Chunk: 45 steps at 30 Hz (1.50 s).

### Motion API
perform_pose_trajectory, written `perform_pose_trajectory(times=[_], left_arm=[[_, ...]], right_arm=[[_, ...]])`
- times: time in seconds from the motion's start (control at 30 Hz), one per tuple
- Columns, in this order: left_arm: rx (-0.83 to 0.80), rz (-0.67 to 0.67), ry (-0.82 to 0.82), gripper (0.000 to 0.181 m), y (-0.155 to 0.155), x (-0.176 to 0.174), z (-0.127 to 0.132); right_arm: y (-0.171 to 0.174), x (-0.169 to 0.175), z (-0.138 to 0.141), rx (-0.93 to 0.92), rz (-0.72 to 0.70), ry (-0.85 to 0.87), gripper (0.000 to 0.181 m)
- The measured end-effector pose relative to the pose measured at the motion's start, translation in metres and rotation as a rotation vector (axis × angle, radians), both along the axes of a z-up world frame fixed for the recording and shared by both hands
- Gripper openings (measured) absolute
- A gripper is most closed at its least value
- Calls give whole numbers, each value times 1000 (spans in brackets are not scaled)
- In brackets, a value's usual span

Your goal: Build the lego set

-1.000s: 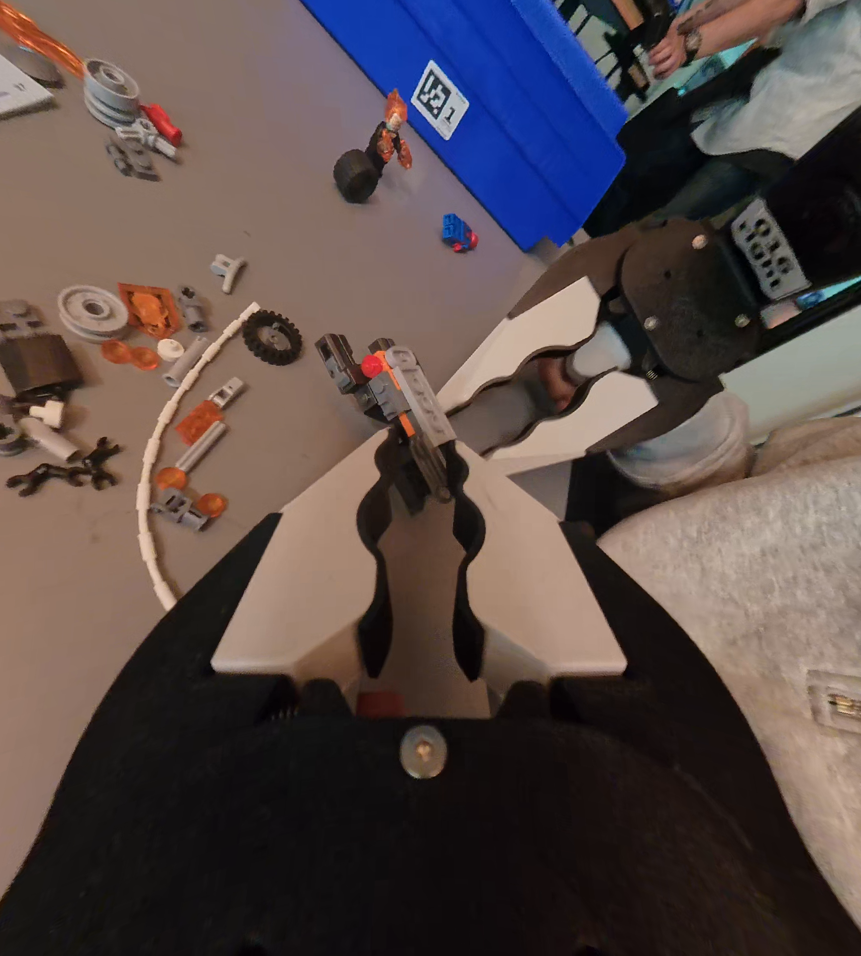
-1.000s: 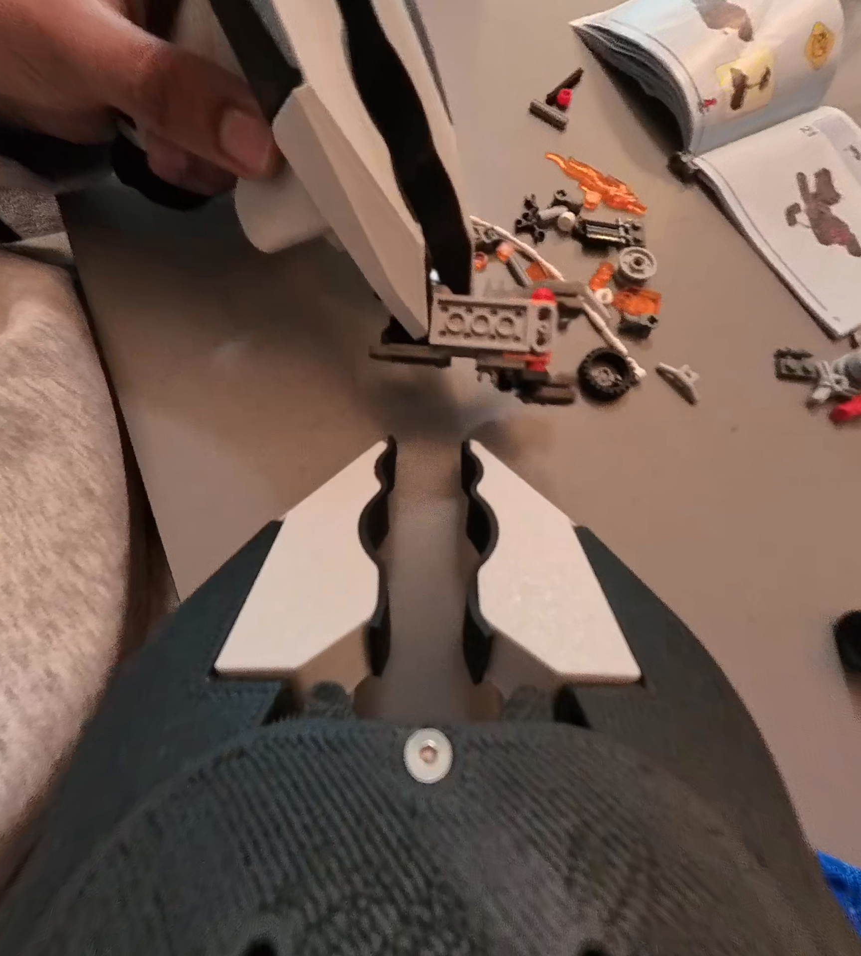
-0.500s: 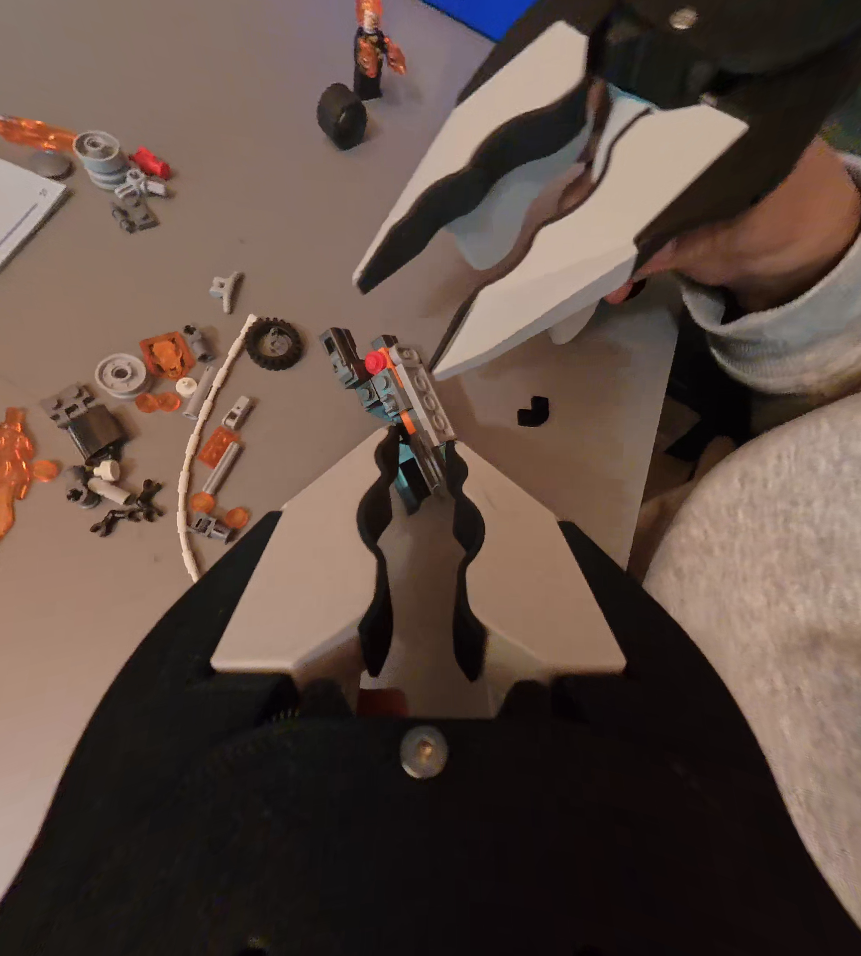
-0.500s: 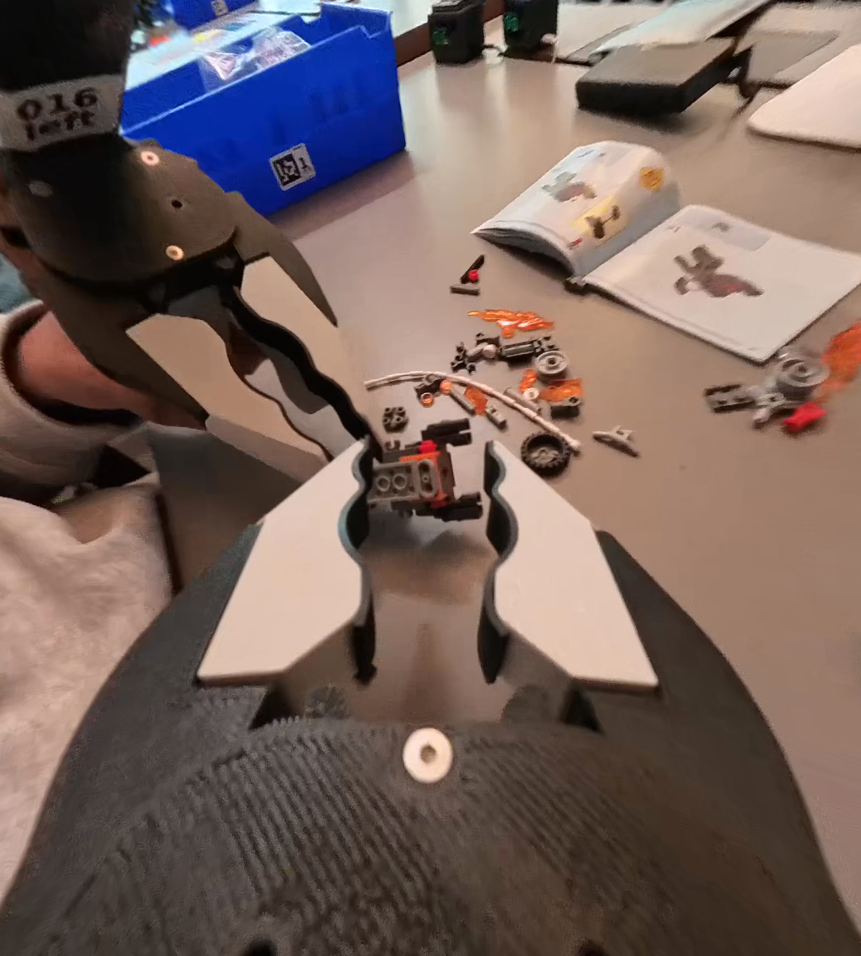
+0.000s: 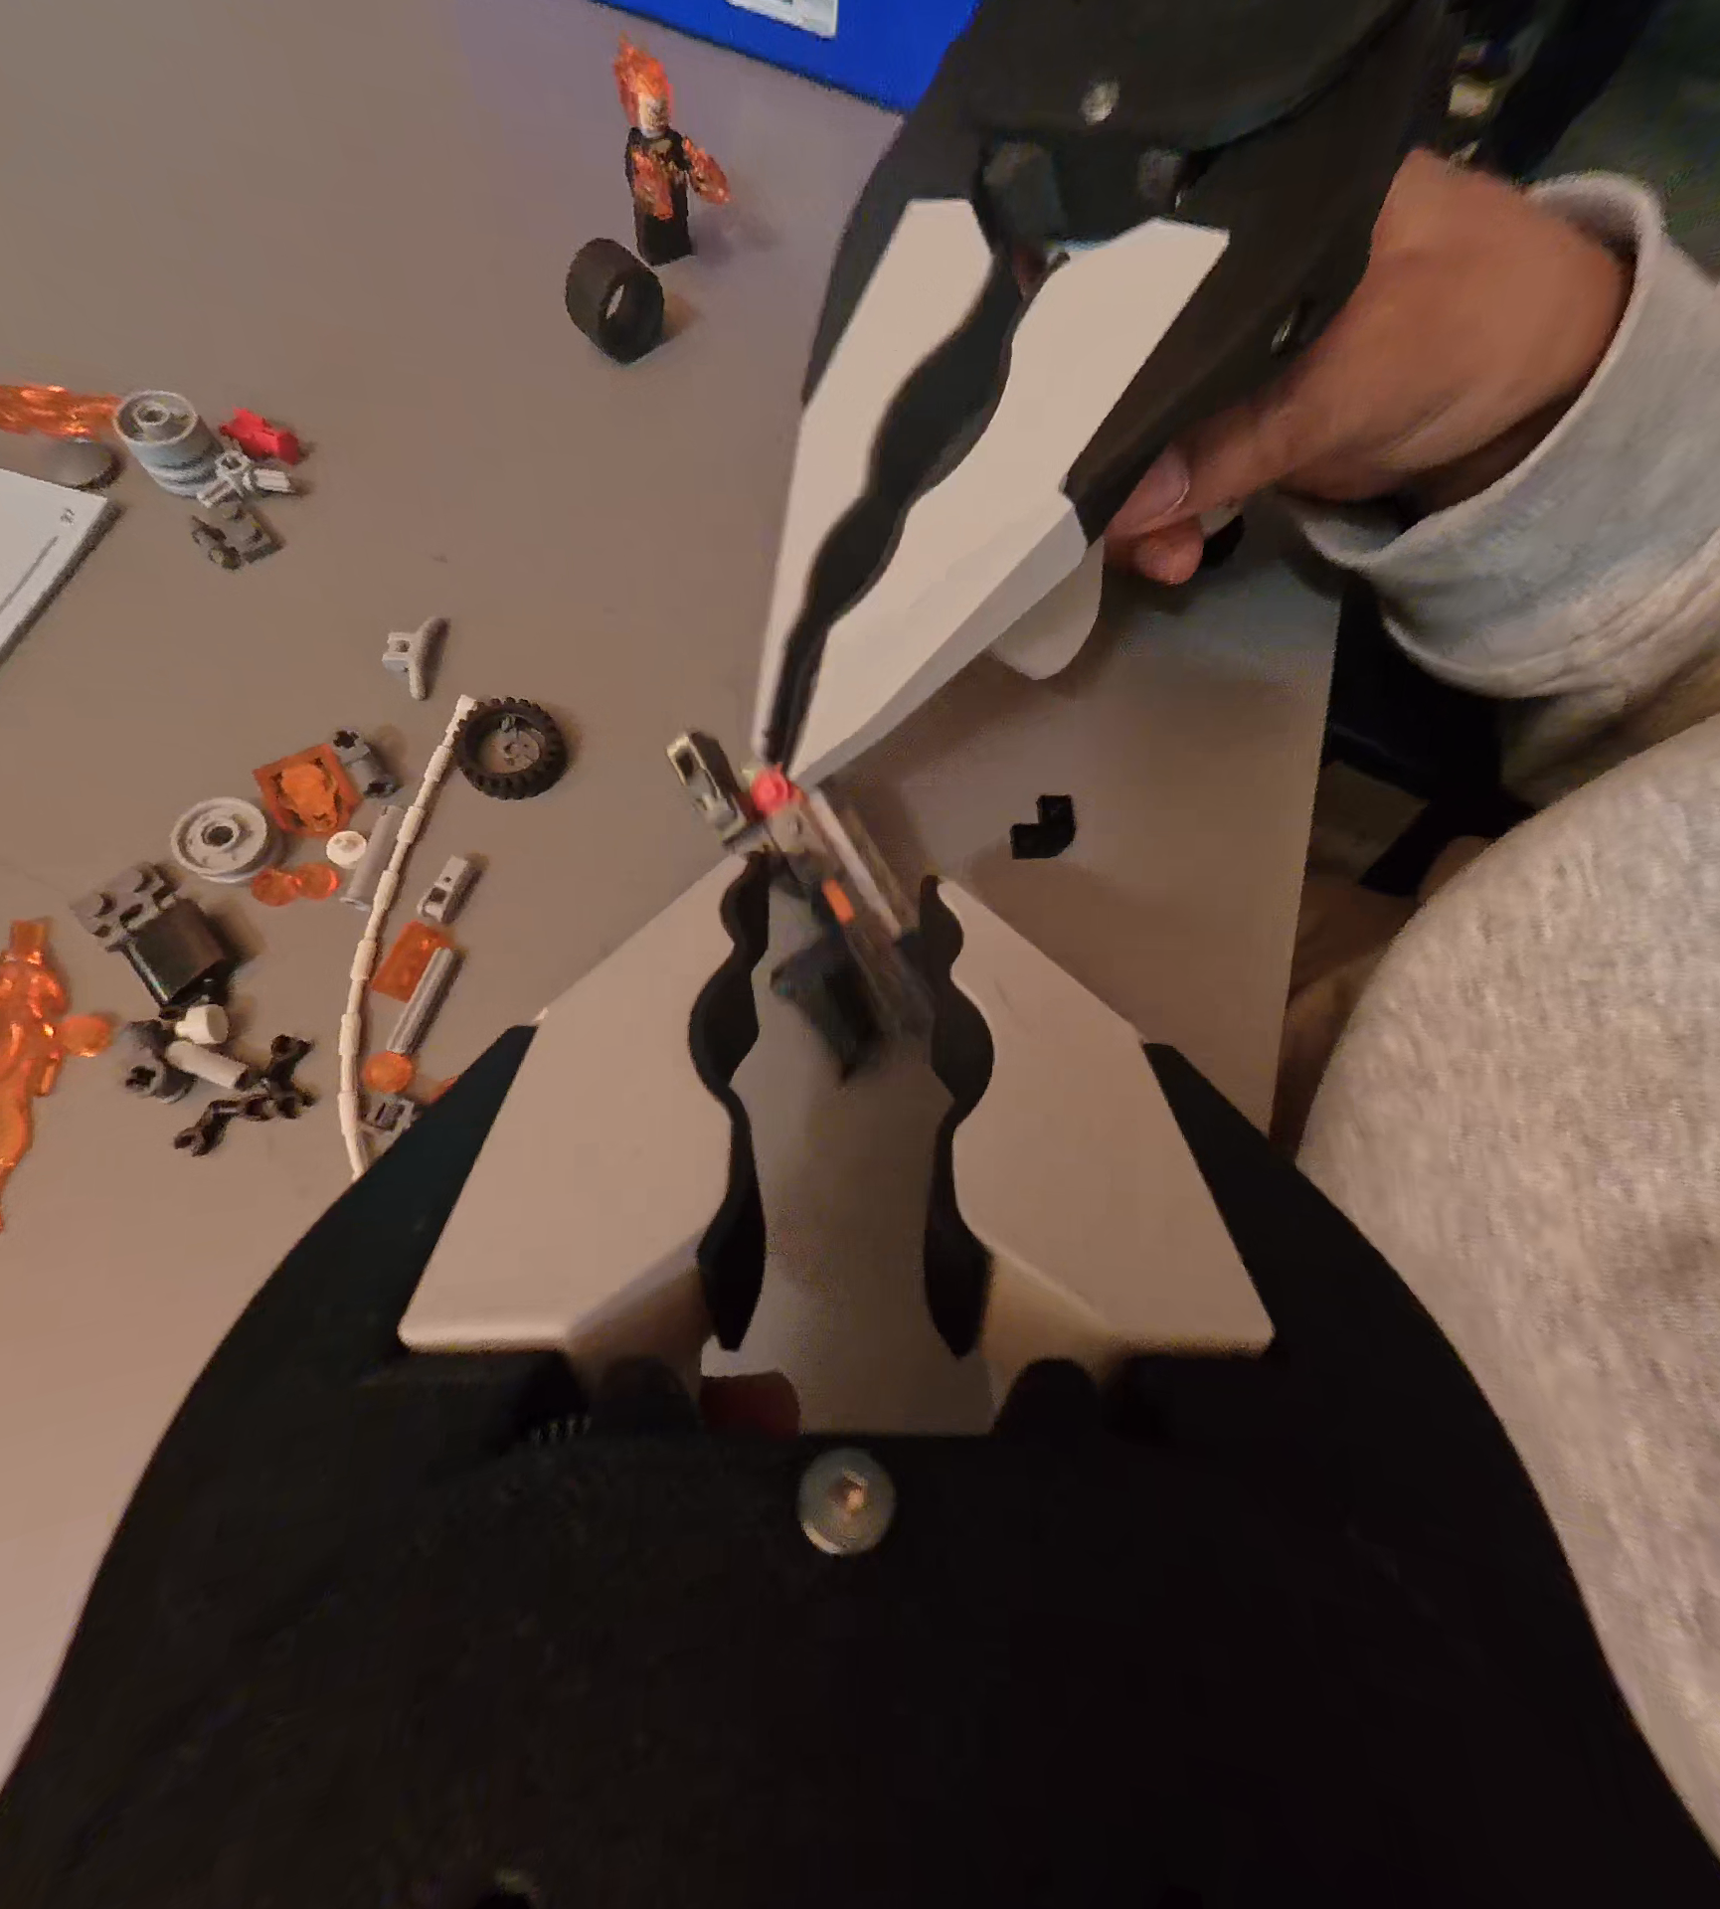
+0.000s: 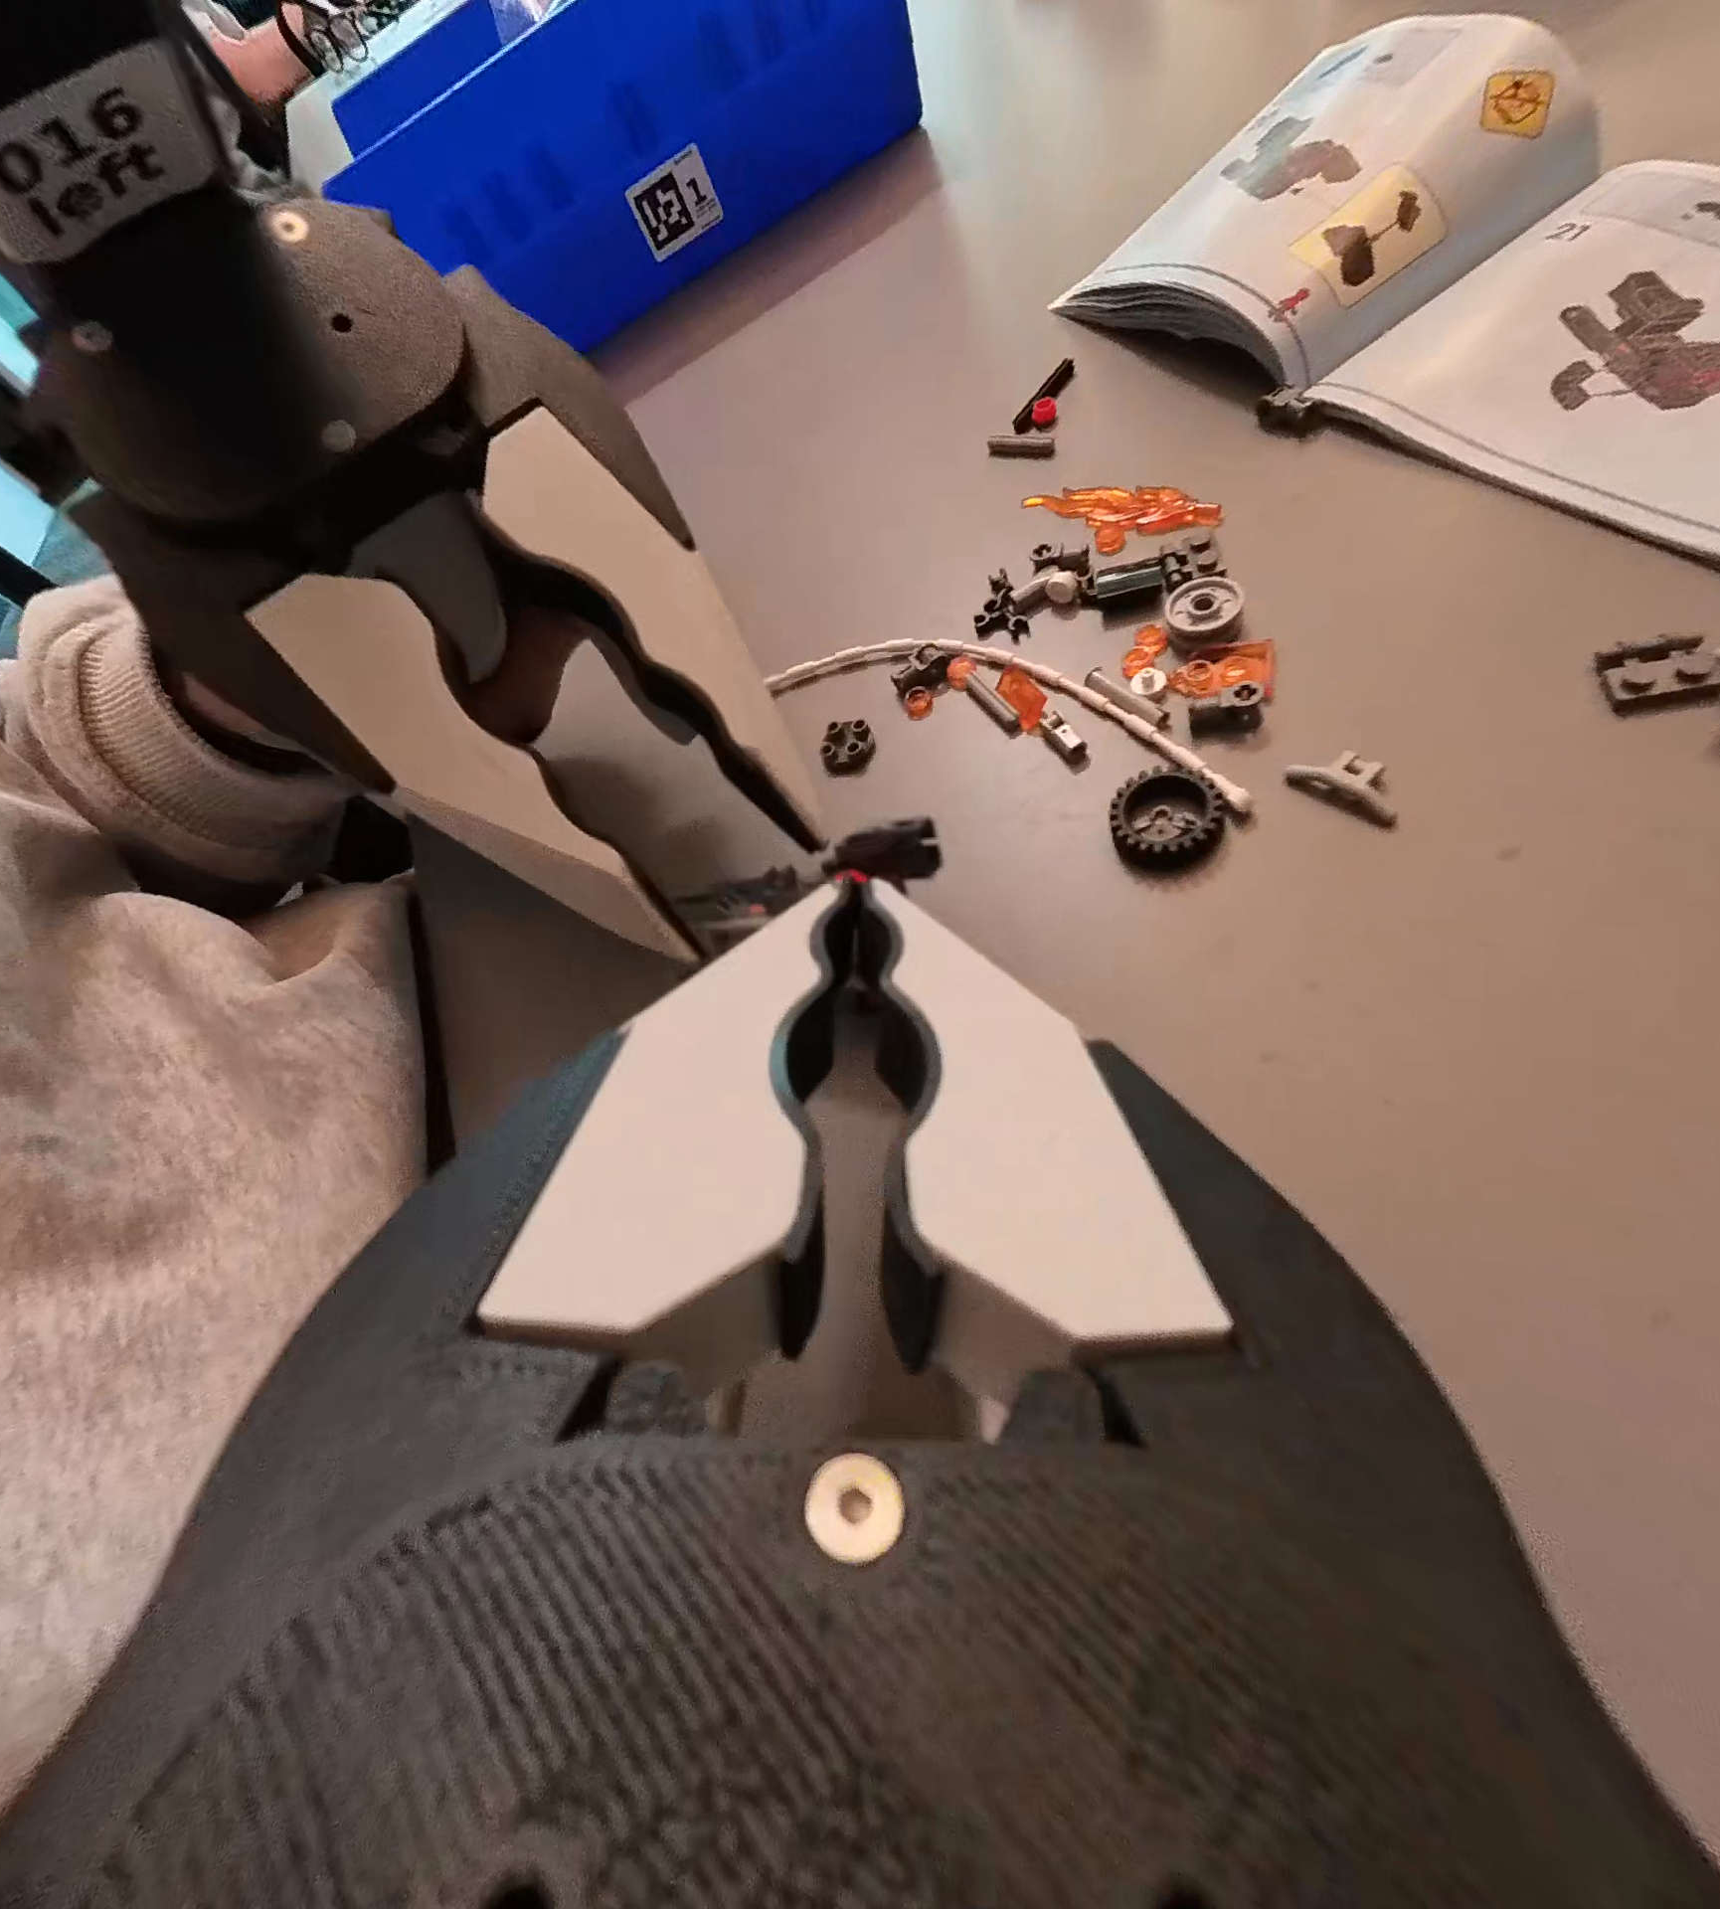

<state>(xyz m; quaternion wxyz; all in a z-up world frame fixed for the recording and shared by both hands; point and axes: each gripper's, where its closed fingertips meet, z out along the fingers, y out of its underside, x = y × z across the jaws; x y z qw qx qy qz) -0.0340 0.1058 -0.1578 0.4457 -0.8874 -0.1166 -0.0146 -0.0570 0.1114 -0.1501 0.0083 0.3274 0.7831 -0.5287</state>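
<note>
A small grey, black and orange lego assembly (image 5: 830, 909) with a red stud sits between my left gripper's (image 5: 835, 894) tips. The jaws stand slightly parted: the assembly touches the right finger, with a narrow gap at the left one. My right gripper (image 6: 851, 899) comes from above and is shut on the assembly's (image 6: 887, 839) front end by the red stud; it also shows in the left wrist view (image 5: 784, 739). Both are a little above the grey table (image 6: 1352, 1136) near its front edge.
Loose parts lie on the table: a small black wheel (image 5: 510, 746), a white chain (image 5: 376, 930), orange flame pieces (image 5: 9, 1054), a big tyre (image 5: 613, 300) and a minifigure (image 5: 660, 165). An open instruction booklet (image 6: 1558, 331) and a blue bin (image 6: 629, 176) stand farther back. Left and right tips are no more than a few centimetres apart. About 7 centimeters separates my right fingertips from the small black wheel (image 5: 510, 746). My right wrist view (image 6: 1176, 821) looks at it from another angle.
My right gripper has come down and shut on the assembly's front end. My left gripper's fingers have parted a little and the assembly has slid deeper between them.
</note>
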Motion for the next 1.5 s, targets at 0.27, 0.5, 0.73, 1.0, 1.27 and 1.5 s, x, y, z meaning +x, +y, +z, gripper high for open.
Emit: perform_pose_trajectory(times=[0.27,0.5,0.73,1.0,1.27,1.5], left_arm=[[64,59,-243,44,-7,-3,-5],[27,133,-237,43,-16,-11,-14],[73,89,-280,26,-14,-4,-8],[1,-38,58,15,-10,7,-3],[-21,-100,193,15,-8,14,-5],[-33,-125,244,15,-7,16,-5]], right_arm=[[5,2,-7,50,-20,-4,0],[2,-4,-4,65,-42,31,19],[-6,-12,0,88,-51,64,29],[-4,-8,-9,146,-31,65,44],[7,-8,4,33,4,46,49],[18,-9,1,319,141,305,49]])
